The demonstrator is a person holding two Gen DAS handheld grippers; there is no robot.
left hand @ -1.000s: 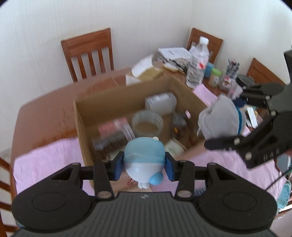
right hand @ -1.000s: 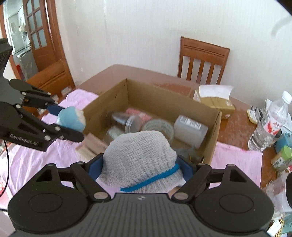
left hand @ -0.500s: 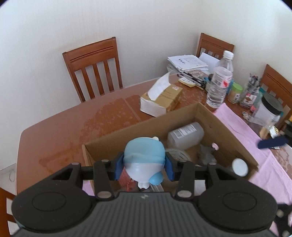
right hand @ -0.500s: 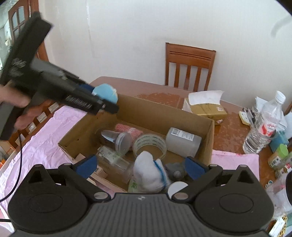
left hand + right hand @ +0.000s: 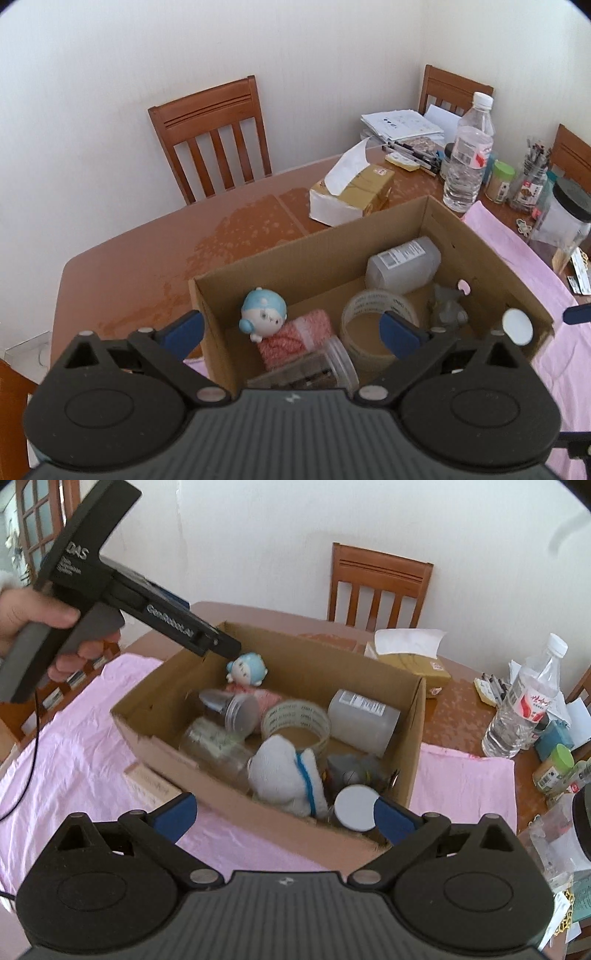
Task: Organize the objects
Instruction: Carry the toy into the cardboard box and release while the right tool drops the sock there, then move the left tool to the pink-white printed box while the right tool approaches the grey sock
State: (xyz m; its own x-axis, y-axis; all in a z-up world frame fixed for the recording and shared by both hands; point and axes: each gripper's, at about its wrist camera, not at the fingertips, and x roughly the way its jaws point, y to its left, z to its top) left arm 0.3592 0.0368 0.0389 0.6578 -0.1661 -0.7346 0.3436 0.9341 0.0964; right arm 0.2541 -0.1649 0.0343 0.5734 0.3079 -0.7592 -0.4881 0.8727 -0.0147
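Now both grippers, left gripper and right gripper, are hanging spread and empty, with the blue-capped doll lying in the cardboard box just ahead of the left jaws, nearer than the right.

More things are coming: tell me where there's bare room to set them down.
Bare wooden table between the cardboard box, tissue pack and chair. Pink cloth beside the box is bare. Crowded: inside the box, and around the water bottle.

A blue-capped doll lies tilted on a pink roll inside the cardboard box, just ahead of the left gripper, whose fingers are spread apart.
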